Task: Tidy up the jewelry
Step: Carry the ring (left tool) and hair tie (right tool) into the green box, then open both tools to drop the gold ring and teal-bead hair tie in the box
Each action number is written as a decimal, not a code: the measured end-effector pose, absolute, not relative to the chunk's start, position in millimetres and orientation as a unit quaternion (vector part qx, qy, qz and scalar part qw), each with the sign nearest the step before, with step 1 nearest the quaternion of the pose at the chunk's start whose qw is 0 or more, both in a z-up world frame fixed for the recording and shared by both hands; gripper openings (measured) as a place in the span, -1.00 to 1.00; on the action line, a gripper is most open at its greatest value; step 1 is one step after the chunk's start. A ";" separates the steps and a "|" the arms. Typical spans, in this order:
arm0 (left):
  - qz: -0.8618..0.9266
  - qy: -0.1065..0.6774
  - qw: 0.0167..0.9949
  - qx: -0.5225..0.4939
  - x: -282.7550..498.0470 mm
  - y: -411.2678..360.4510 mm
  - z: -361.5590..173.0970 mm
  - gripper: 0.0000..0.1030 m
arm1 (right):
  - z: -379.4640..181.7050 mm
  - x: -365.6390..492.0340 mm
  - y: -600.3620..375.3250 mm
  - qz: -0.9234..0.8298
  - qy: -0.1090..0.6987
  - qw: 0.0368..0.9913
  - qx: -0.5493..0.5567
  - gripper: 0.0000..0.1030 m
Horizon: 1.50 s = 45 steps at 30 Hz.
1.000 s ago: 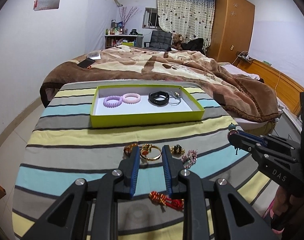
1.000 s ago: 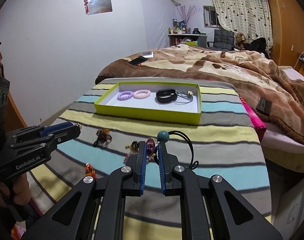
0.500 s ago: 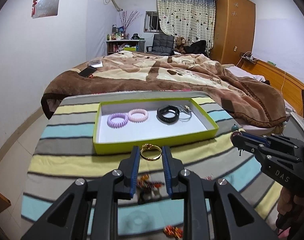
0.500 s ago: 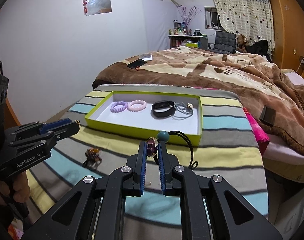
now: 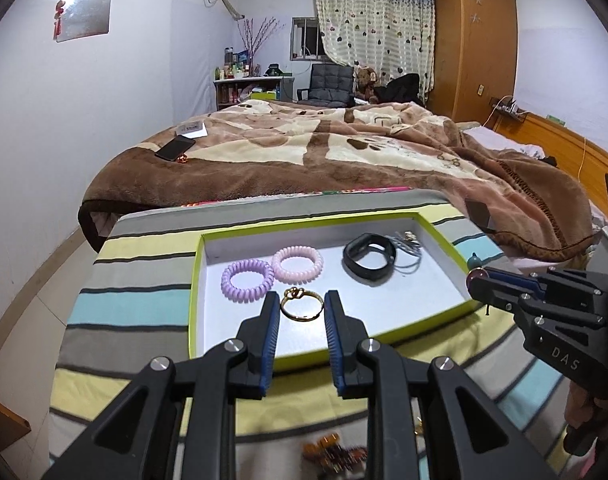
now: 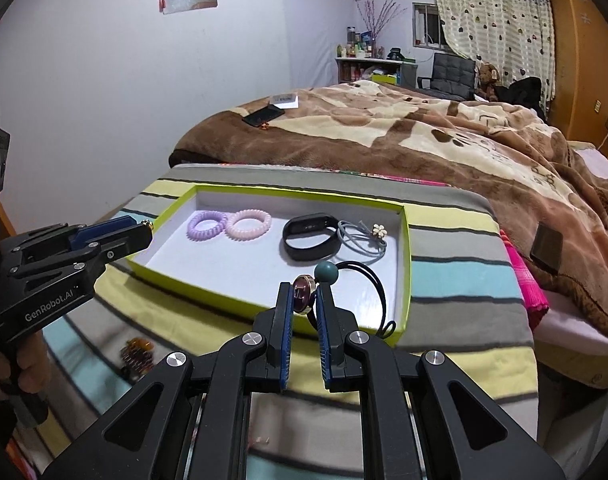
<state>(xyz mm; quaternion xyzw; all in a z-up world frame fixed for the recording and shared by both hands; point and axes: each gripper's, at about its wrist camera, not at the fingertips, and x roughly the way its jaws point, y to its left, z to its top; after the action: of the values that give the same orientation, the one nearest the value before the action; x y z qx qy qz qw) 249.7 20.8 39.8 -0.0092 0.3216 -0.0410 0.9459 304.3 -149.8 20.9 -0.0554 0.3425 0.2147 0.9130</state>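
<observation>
Striped cloth-covered surface (image 5: 136,304) stands at the foot of a bed with a brown plush blanket (image 5: 304,160); on it lies a shallow lime-green cardboard tray (image 5: 439,232) with a white floor; inside, from left: lilac spiral hair tie (image 5: 248,281) touching pink spiral hair tie (image 5: 298,264), black wristband (image 5: 369,262), grey elastic with a flower charm (image 6: 363,238); left tool (image 5: 302,307) clenched on a thin gold ring with a small knot (image 5: 302,305), held over the tray's near part just beside the lilac tie; right tool (image 6: 305,294) clenched on a black elastic hair tie with a round purple disc and teal bead (image 6: 304,294), its loop hanging over the tray's near right corner; blurred amber pieces (image 6: 138,354) lie on the cloth outside the tray
</observation>
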 end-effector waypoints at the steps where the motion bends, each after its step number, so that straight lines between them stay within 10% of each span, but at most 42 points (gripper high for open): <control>1: -0.040 0.324 0.945 -0.009 254.3 21.8 37.8 -0.54 | 19.6 308.3 -149.2 0.214 0.344 0.912 -0.056 -0.77; 45: -0.032 0.404 0.914 -0.023 315.7 29.5 -2.2 -0.47 | -20.3 378.9 -139.9 0.198 0.415 0.887 -0.032 -0.56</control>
<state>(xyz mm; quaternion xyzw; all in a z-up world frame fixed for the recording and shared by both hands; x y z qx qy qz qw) 315.7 29.5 -2.2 -0.0225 0.4036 -0.0318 0.9141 378.9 -139.9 -20.3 -0.0324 0.4151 0.1984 0.8873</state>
